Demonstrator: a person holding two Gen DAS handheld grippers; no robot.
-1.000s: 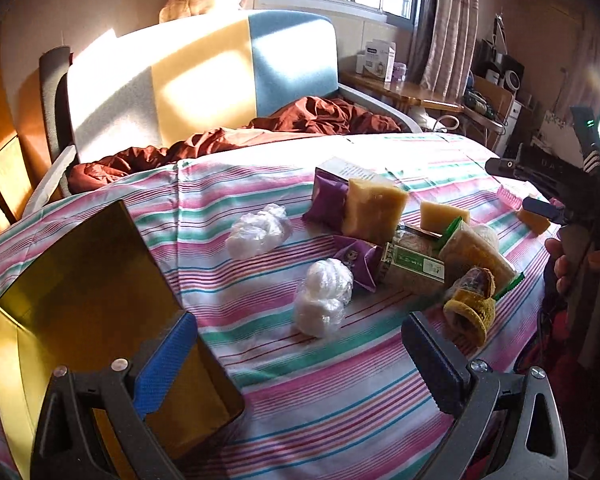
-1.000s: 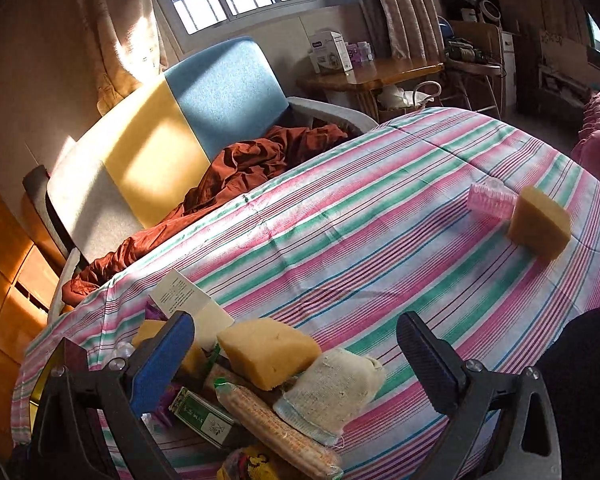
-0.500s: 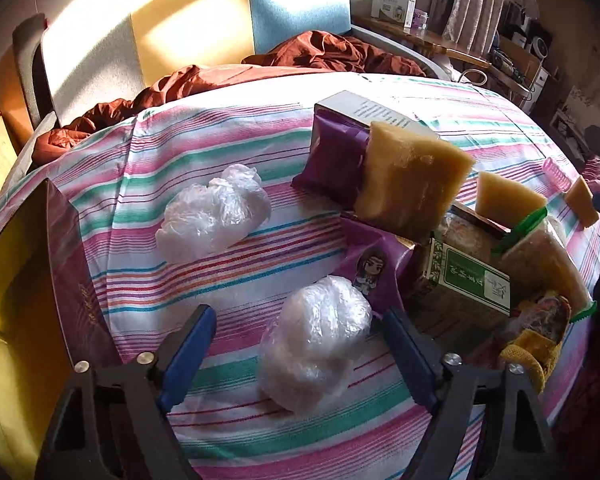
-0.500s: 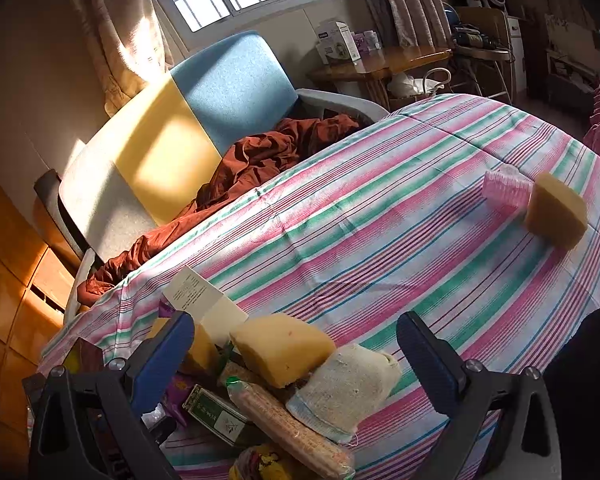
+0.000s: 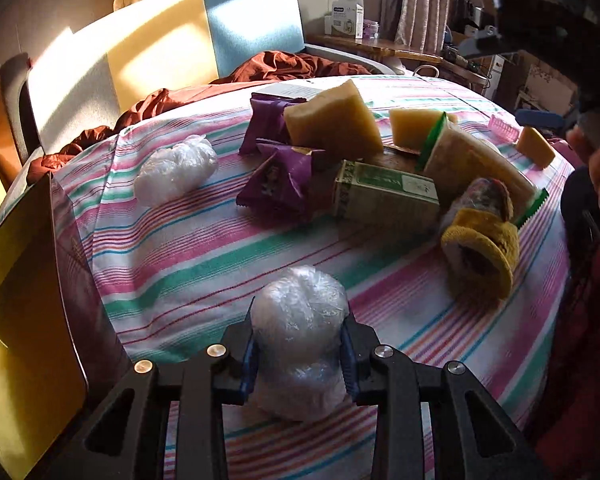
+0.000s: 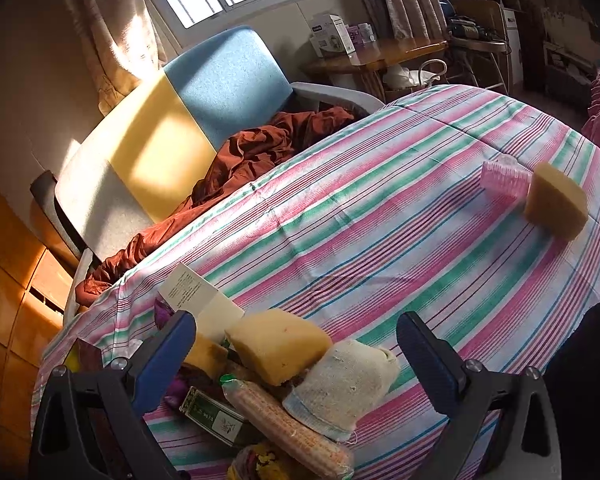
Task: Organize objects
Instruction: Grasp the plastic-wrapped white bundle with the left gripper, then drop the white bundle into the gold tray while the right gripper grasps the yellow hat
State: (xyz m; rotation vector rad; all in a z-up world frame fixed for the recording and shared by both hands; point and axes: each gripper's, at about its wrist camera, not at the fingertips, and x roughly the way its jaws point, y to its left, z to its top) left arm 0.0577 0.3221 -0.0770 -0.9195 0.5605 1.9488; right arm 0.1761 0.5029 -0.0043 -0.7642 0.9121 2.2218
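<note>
A wad of clear plastic wrap [image 5: 300,308] lies at the near edge of the striped tablecloth [image 5: 204,240]. My left gripper [image 5: 298,346] has its jaws closing on it, and both blue pads press into its sides. A second plastic wad [image 5: 176,168] lies farther back on the left. My right gripper [image 6: 296,344] stands open above a pile with nothing between its fingers. The pile holds a yellow sponge [image 6: 276,344], a white cloth roll [image 6: 344,384] and a green box [image 6: 212,412].
An open gold box [image 5: 20,280] stands at the left table edge. Purple packets [image 5: 276,184] and a yellow knitted roll [image 5: 480,248] sit in the pile. A lone sponge [image 6: 556,204] and a pink item [image 6: 500,180] lie far right. A chair [image 5: 160,60] with brown cloth stands behind.
My left gripper dropped toward the near plastic wad and went from wide open to shut on it. The right gripper stayed in place, still open.
</note>
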